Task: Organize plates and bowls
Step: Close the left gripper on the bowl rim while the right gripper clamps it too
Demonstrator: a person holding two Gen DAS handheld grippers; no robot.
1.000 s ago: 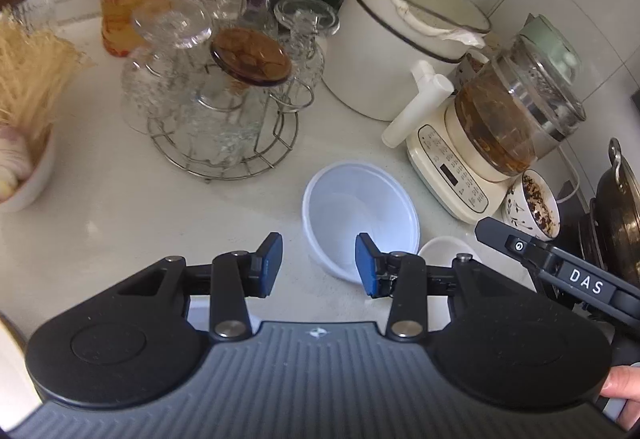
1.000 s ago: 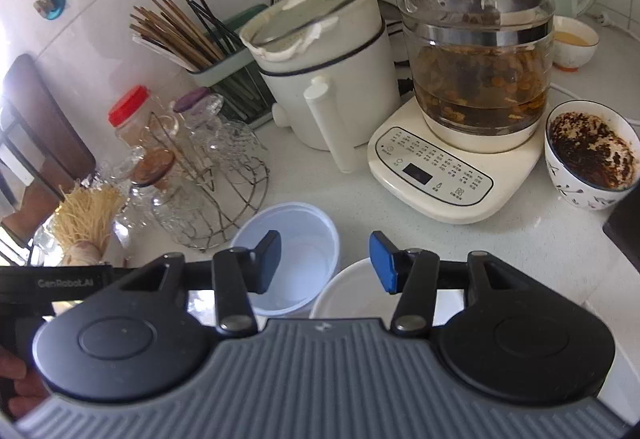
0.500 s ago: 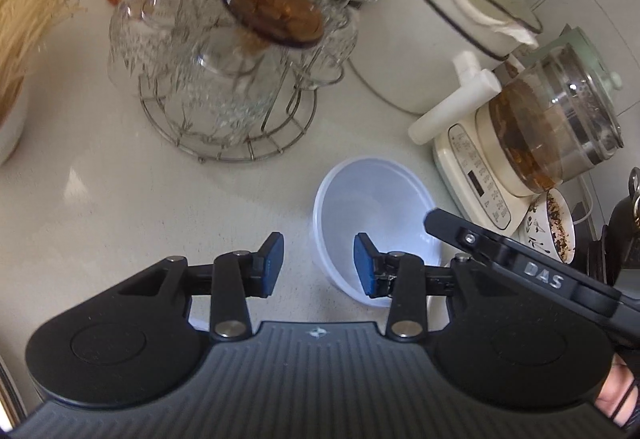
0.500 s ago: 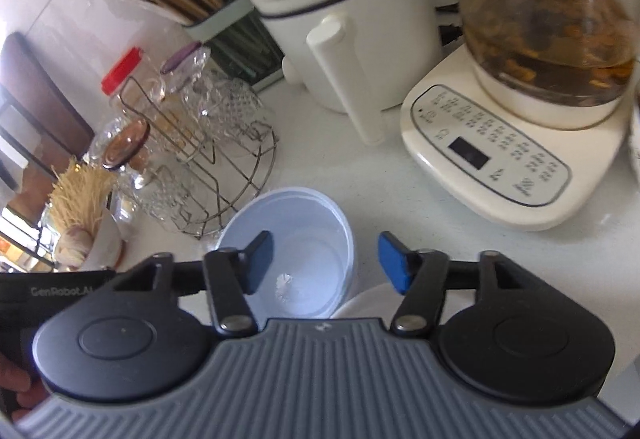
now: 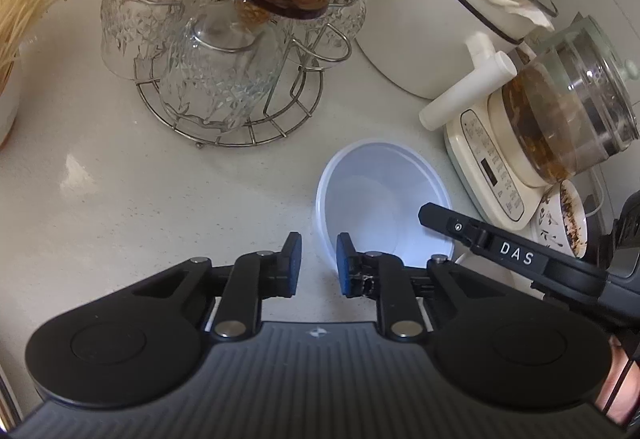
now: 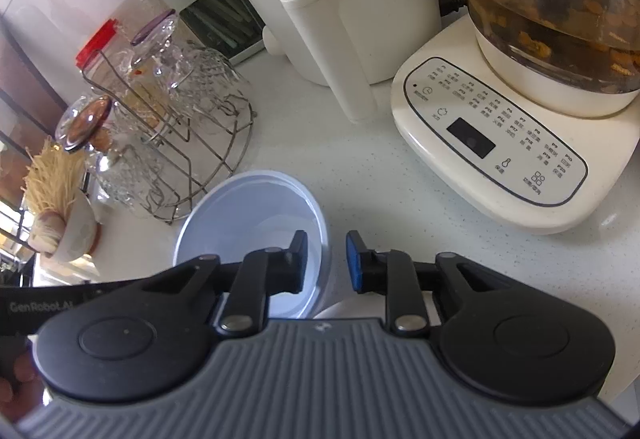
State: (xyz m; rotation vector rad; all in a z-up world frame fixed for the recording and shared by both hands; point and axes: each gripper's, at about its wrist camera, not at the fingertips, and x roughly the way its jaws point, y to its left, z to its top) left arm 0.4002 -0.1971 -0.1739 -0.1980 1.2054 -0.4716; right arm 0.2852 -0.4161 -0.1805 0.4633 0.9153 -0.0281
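A translucent white plastic bowl [image 5: 380, 199] stands on the pale counter, also in the right wrist view [image 6: 248, 207]. My left gripper [image 5: 318, 265] straddles its near left rim, jaws partly closed, one blue pad outside and one inside; whether they touch the rim is unclear. My right gripper [image 6: 326, 263] straddles the right rim, left finger inside, right finger outside, also narrowed. A second white bowl [image 6: 340, 309] peeks out just under the right gripper. The right gripper's arm [image 5: 516, 259] crosses the left view.
A wire rack of upturned glasses [image 5: 224, 71] stands behind left. A white cooker [image 5: 448, 11] and a glass kettle on its cream base [image 6: 500, 143] stand behind right. A patterned bowl of dark scraps [image 5: 564, 223] sits far right. A bowl with noodles [image 6: 60, 215] is at the left.
Both grippers have moved down and in onto the plastic bowl's rim from opposite sides, and both pairs of jaws have narrowed around it.
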